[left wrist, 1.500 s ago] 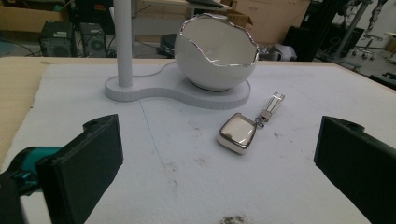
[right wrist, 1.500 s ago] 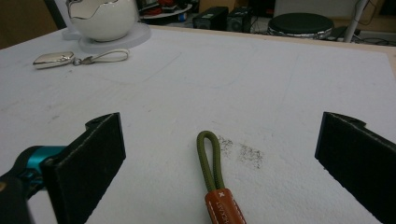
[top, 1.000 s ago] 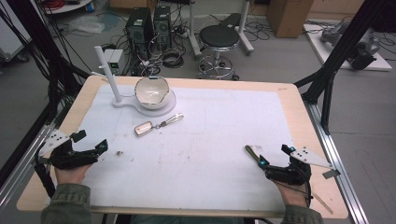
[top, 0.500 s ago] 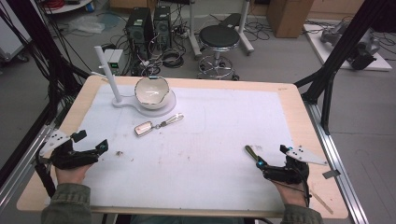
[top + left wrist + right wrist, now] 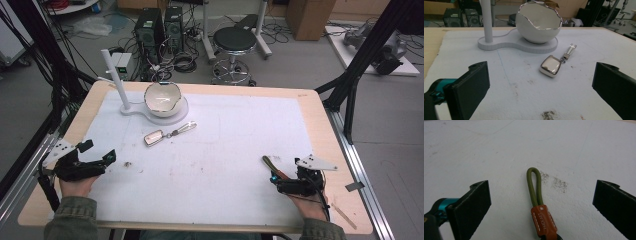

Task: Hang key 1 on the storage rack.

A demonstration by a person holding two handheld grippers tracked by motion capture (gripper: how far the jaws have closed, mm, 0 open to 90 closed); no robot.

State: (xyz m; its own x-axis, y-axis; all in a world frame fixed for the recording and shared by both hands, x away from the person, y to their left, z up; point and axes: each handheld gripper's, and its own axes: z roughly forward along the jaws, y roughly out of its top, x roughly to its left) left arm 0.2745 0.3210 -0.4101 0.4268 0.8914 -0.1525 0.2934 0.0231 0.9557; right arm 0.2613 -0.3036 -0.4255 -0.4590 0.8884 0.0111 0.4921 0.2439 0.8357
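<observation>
High view, one bowl (image 5: pixel 162 98), one key fob (image 5: pixel 154 137), one green strap (image 5: pixel 268 163).

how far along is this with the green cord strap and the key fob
Nothing looks done yet. The olive-green cord loop with a tan leather tab lies on the white mat between the right gripper's open jaws, not gripped. The left gripper is open, short of the shiny silver key fob. Grasping and placing remain.

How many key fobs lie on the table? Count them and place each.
2. A silver key fob lies before the white bowl stand; an olive cord fob with a brown leather tab lies between the open right tongs.
</observation>
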